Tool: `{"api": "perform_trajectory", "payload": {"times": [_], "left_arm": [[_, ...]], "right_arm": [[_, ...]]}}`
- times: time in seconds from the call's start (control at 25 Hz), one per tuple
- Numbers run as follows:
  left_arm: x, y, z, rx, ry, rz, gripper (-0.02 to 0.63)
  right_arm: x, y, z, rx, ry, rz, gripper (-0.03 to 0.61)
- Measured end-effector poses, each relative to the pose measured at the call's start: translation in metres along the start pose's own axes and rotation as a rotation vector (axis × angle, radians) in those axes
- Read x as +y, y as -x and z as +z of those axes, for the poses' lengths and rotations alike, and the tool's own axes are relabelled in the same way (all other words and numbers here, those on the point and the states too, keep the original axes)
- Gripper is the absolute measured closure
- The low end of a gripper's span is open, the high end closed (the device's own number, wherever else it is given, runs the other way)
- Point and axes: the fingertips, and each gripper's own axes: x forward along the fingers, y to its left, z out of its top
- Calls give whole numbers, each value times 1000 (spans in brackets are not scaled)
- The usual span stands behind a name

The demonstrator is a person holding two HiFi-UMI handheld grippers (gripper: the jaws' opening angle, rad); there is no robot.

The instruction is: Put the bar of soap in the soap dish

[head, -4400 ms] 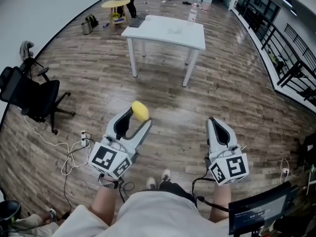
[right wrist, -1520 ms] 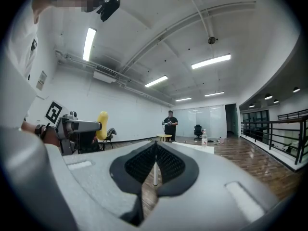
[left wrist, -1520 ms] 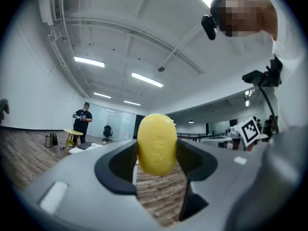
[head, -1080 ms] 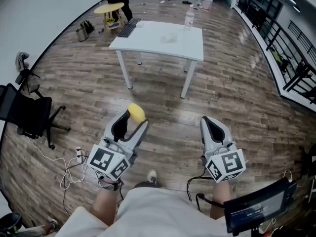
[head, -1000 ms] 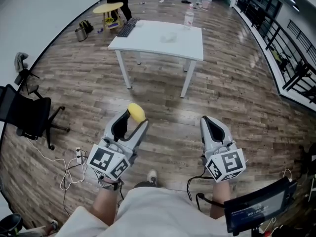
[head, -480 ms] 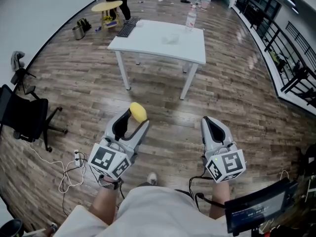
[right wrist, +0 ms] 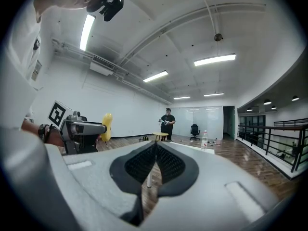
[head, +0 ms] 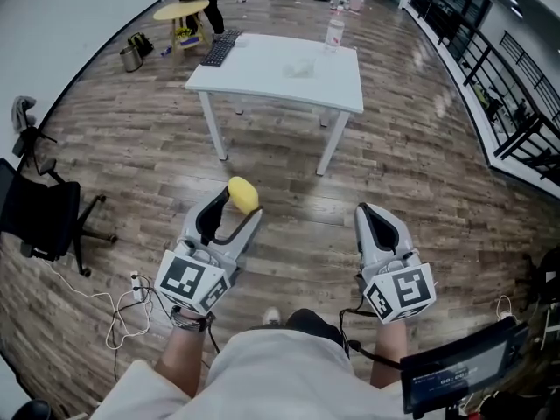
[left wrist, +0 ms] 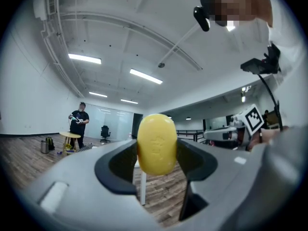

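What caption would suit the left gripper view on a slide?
Left gripper gripping a yellow soap bar between its jaws.

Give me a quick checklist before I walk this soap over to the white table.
1. Grip on bar of soap: ok, the left gripper has its jaws shut on its sides.
2. Right gripper free: ok, jaws together, nothing between them.
3. White table in sight: ok, ahead across the wood floor.
4. Soap dish located: cannot tell, only a faint pale shape shows on the tabletop.
5. Footing: not ok, a loose cable lies on the floor at the left.
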Motion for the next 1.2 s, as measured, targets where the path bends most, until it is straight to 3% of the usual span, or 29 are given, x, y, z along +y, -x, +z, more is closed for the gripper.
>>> {"api": "perform_trajectory", "payload": {"times": [0.2, 1.2], "left_arm": [[1, 0, 3, -31, 58, -11, 342], [0, -15, -8, 21, 52, 8, 342]], "right_arm": [[-1, 2, 1, 4, -4, -11, 575], [-14, -12, -9, 2, -33, 24, 575]]}}
